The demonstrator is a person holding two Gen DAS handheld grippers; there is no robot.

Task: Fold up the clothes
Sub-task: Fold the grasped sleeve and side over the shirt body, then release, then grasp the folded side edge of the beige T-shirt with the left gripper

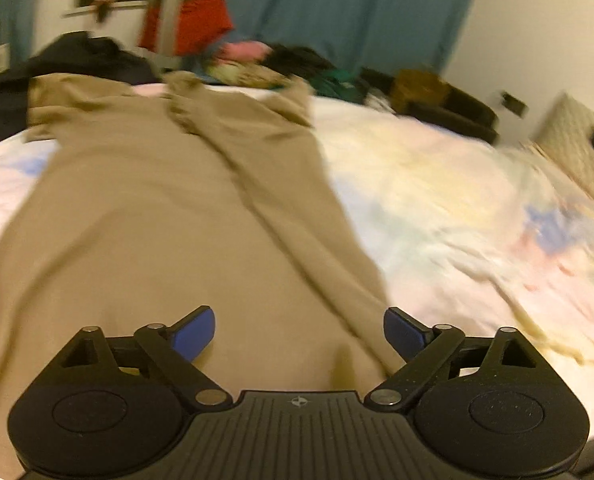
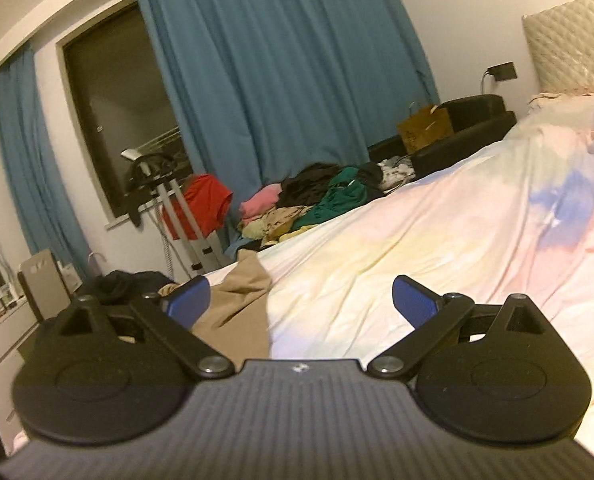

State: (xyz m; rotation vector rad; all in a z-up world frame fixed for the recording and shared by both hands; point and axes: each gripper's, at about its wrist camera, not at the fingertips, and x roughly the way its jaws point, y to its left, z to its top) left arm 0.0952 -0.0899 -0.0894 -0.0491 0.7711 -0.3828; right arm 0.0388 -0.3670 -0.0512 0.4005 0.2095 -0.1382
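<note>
A tan pair of trousers [image 1: 157, 208] lies spread on the pastel bedspread [image 1: 437, 208], legs running away from me toward the far edge. My left gripper [image 1: 299, 334] is open and empty, hovering just above the near end of the trousers. My right gripper [image 2: 301, 304] is open and empty, low over the bedspread [image 2: 437, 248], with a part of the tan trousers [image 2: 237, 308] just left of its middle, by the left fingertip. The left wrist view is blurred.
A heap of mixed clothes [image 2: 309, 200] lies at the bed's far edge, also in the left wrist view [image 1: 257, 60]. A dark garment [image 1: 77, 60] lies at the far left. Blue curtains [image 2: 289, 60], a black sofa [image 2: 465, 128] and a headboard [image 2: 573, 44] stand beyond.
</note>
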